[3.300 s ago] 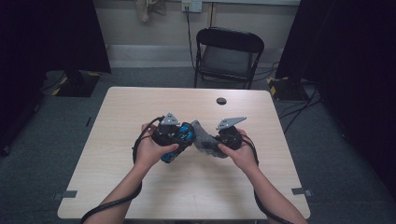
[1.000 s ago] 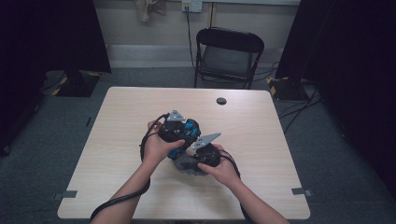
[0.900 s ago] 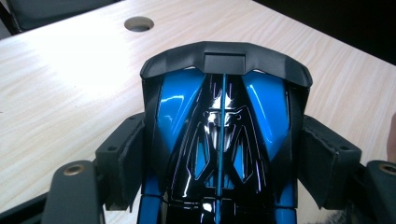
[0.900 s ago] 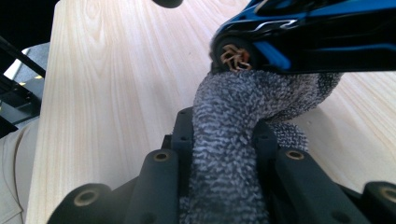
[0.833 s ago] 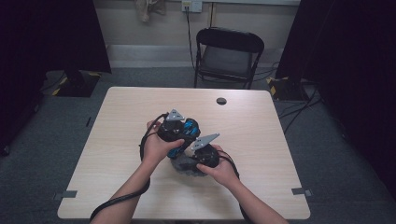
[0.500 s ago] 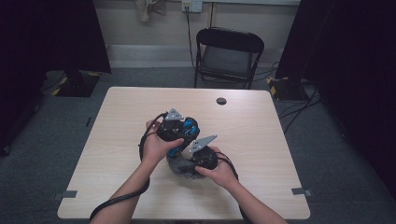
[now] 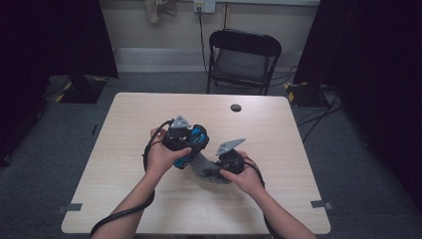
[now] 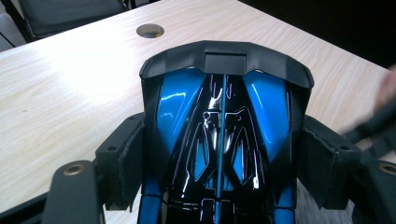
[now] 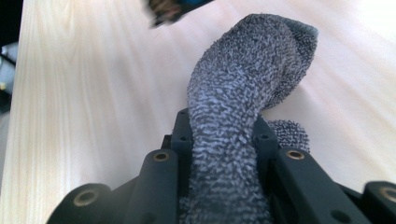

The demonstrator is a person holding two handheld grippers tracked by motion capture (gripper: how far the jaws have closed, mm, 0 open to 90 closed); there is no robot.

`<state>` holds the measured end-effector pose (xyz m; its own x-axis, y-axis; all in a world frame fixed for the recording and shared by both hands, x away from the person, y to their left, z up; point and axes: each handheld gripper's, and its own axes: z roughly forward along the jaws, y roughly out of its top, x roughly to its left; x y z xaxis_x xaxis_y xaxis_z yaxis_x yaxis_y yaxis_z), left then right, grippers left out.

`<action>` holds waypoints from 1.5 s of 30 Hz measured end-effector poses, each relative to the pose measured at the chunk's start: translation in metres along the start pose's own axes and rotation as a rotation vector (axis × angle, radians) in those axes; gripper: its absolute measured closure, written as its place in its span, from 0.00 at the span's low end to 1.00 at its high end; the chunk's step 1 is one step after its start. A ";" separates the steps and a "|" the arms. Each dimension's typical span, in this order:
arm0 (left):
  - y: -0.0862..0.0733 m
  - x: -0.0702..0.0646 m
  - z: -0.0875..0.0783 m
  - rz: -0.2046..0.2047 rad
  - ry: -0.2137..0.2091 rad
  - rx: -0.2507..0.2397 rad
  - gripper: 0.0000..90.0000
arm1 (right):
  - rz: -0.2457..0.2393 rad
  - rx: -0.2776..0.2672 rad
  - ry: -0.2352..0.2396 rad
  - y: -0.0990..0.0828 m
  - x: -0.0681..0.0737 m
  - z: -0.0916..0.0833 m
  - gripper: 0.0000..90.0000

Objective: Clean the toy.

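Since the earlier frame the right gripper (image 7: 215, 168) has drawn its grey cloth (image 9: 243, 107) down beside the blue toy car (image 8: 224, 135). Both sets of fingers are gripping: left gripper (image 7: 191, 147) on the car, right on the cloth. It looks like wiping is in hand; next, the cloth must press against the car's shell.

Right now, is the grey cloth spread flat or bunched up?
Bunched up: the grey cloth rises in a thick roll from the right gripper, pinched between its jaws.

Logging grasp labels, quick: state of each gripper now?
Left gripper: shut on the blue toy car.
Right gripper: shut on the grey cloth.
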<state>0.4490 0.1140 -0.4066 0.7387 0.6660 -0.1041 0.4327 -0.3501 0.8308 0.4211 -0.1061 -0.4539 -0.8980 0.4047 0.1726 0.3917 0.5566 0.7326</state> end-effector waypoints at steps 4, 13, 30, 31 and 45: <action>-0.003 -0.001 -0.001 0.002 -0.005 0.006 0.28 | 0.019 -0.016 -0.054 0.003 -0.010 -0.011 0.78; -0.010 -0.006 0.001 0.000 -0.030 0.031 0.28 | 0.030 -0.058 -0.092 0.013 -0.018 -0.021 0.78; -0.010 -0.007 0.008 0.006 -0.029 0.043 0.28 | 0.021 -0.069 -0.063 0.015 -0.012 -0.014 0.78; -0.009 -0.008 0.009 0.004 -0.031 0.044 0.28 | 0.022 -0.070 -0.064 0.015 -0.012 -0.014 0.78; -0.005 -0.006 0.012 -0.023 -0.037 0.032 0.28 | -0.020 -0.045 -0.025 0.015 0.001 -0.003 0.78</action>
<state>0.4483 0.1037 -0.4169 0.7464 0.6498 -0.1437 0.4660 -0.3561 0.8099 0.4253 -0.0994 -0.4403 -0.9002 0.4119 0.1416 0.3636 0.5317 0.7649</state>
